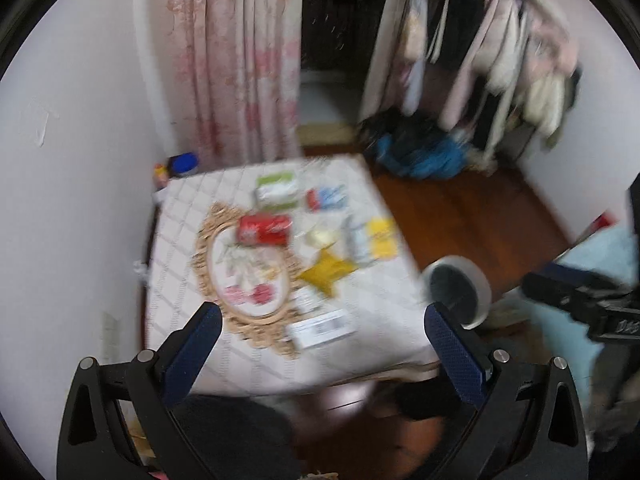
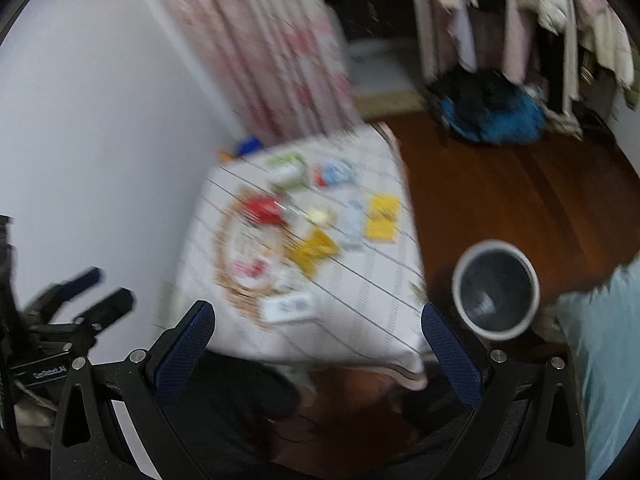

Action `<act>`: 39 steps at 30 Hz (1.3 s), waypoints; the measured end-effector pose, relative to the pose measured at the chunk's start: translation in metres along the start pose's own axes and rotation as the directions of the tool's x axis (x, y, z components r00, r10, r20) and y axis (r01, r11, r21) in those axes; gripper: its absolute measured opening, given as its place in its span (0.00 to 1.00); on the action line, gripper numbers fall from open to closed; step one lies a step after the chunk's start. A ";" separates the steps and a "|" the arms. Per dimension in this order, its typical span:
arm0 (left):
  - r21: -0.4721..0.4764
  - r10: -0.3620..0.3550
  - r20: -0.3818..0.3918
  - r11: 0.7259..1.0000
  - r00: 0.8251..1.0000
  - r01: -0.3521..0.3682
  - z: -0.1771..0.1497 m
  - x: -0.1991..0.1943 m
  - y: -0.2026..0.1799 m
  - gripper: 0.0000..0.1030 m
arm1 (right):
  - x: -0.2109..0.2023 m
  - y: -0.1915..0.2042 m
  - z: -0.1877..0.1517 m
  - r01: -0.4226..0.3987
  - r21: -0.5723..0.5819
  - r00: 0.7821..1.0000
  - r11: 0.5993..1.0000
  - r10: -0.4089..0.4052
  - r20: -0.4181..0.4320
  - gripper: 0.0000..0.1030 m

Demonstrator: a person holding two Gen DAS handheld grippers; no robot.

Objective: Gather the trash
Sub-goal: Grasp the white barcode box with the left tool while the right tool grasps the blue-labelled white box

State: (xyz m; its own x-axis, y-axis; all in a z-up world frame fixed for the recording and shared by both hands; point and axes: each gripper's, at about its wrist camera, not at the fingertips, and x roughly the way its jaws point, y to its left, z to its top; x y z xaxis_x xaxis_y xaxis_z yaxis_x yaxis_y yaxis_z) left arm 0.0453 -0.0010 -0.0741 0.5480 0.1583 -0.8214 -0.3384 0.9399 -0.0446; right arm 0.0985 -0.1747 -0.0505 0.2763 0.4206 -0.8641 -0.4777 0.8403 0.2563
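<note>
A small table with a white quilted cloth [image 1: 372, 320] [image 2: 360, 320] carries scattered trash: a red can [image 1: 264, 229] [image 2: 262, 209], a yellow wrapper [image 1: 328, 270] [image 2: 312, 251], a yellow packet [image 1: 382, 236] [image 2: 383, 218], a green-white pack [image 1: 277, 189] [image 2: 289, 170], a blue-red packet [image 1: 326, 198] [image 2: 335, 173] and a white labelled box [image 1: 322, 328] [image 2: 289, 307]. A round bin [image 1: 460, 292] [image 2: 496, 288] stands on the floor to the table's right. My left gripper [image 1: 320, 320] is open, held high before the table. My right gripper [image 2: 318, 320] is open too, holding nothing. Both views are blurred.
An oval embroidered mat [image 1: 248, 276] [image 2: 244, 252] lies on the cloth. A white wall [image 1: 72, 160] and pink curtain [image 1: 240, 60] stand behind. Clothes hang on a rack [image 1: 500, 52], with a blue-black bundle [image 1: 424, 152] [image 2: 492, 112] on the wooden floor [image 2: 500, 192]. A pale blue fabric [image 2: 608, 340] lies right.
</note>
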 end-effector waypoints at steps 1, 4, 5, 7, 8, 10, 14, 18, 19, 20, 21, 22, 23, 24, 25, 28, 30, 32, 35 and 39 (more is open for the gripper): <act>0.026 0.013 -0.040 1.000 0.999 -0.012 -0.004 0.023 0.002 1.00 | 0.023 -0.007 -0.002 0.023 0.012 0.999 1.000 -0.022 -0.039 1.00; 0.110 0.045 -0.152 0.994 0.987 -0.028 -0.016 0.087 0.001 1.00 | 0.089 -0.034 -0.010 0.049 0.062 0.987 0.997 -0.039 -0.158 1.00; 0.148 0.056 -0.186 0.989 0.981 -0.029 -0.021 0.109 0.000 1.00 | 0.113 -0.044 -0.012 0.062 0.080 0.979 0.995 -0.044 -0.199 1.00; 0.224 0.079 -0.256 0.974 0.963 -0.020 -0.030 0.149 -0.006 1.00 | 0.145 -0.060 -0.016 0.080 0.103 0.968 0.991 -0.052 -0.245 1.00; 0.262 0.089 -0.290 0.965 0.953 -0.011 -0.034 0.168 -0.010 1.00 | 0.159 -0.067 -0.017 0.094 0.111 0.962 0.989 -0.061 -0.268 1.00; 0.338 0.108 -0.348 0.941 0.931 0.017 -0.040 0.199 -0.016 1.00 | 0.183 -0.077 -0.019 0.116 0.121 0.950 0.986 -0.075 -0.302 1.00; 0.471 0.157 -0.428 0.879 0.890 0.071 -0.056 0.249 -0.027 0.96 | 0.213 -0.090 -0.015 0.150 0.132 0.932 0.980 -0.096 -0.349 1.00; 0.569 0.169 -0.447 0.811 0.879 0.133 -0.068 0.277 -0.035 0.66 | 0.239 -0.096 -0.008 0.160 0.120 0.918 0.980 -0.103 -0.384 1.00; 0.581 0.164 -0.449 0.801 0.878 0.147 -0.070 0.280 -0.035 0.65 | 0.243 -0.097 -0.006 0.160 0.118 0.916 0.980 -0.103 -0.387 1.00; 0.579 0.152 -0.454 0.799 0.878 0.161 -0.070 0.281 -0.035 0.61 | 0.246 -0.097 -0.003 0.159 0.116 0.915 0.980 -0.102 -0.391 1.00; 0.567 0.139 -0.463 0.805 0.875 0.172 -0.069 0.281 -0.033 0.60 | 0.252 -0.096 0.004 0.153 0.118 0.914 0.981 -0.096 -0.394 1.00; 0.550 0.126 -0.465 0.817 0.876 0.175 -0.067 0.279 -0.030 0.58 | 0.255 -0.094 0.009 0.146 0.123 0.915 0.982 -0.087 -0.393 1.00; 0.524 0.116 -0.462 0.836 0.879 0.165 -0.065 0.277 -0.025 0.54 | 0.259 -0.092 0.016 0.131 0.133 0.919 0.982 -0.070 -0.388 1.00; 0.485 0.105 -0.467 0.860 0.878 0.155 -0.063 0.274 -0.018 0.54 | 0.263 -0.091 0.024 0.115 0.145 0.923 0.983 -0.052 -0.382 1.00; 0.429 0.092 -0.475 0.893 0.875 0.139 -0.061 0.272 -0.008 0.53 | 0.267 -0.089 0.031 0.103 0.155 0.927 0.983 -0.038 -0.374 1.00; 0.191 0.038 -0.499 0.979 0.866 0.066 -0.058 0.261 0.034 0.52 | 0.283 -0.079 0.061 0.058 0.174 0.943 0.983 0.003 -0.333 0.97; 0.009 -0.006 -0.490 1.000 0.872 0.012 -0.058 0.250 0.068 0.52 | 0.301 -0.069 0.084 0.039 0.182 0.950 0.983 0.020 -0.312 0.85; -0.158 -0.027 -0.472 0.986 0.881 -0.054 -0.060 0.243 0.102 0.52 | 0.318 -0.064 0.100 0.033 0.185 0.948 0.982 0.028 -0.317 0.74; -0.332 -0.056 -0.450 0.937 0.891 -0.109 -0.065 0.240 0.143 0.52 | 0.352 -0.054 0.122 0.073 0.169 0.939 0.983 -0.011 -0.343 0.74; -0.388 -0.077 -0.438 0.915 0.896 -0.111 -0.064 0.233 0.166 0.52 | 0.380 -0.038 0.134 0.116 0.099 0.932 0.988 -0.074 -0.356 0.64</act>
State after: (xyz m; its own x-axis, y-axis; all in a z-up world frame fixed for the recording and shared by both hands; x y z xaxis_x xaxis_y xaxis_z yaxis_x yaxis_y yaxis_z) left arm 0.0682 0.1729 -0.3093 0.1819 -0.0630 -0.9813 -0.6670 0.7254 -0.1702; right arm 0.3334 -0.0011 -0.3308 -0.0041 0.2083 -0.9781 -0.3573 0.9132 0.1960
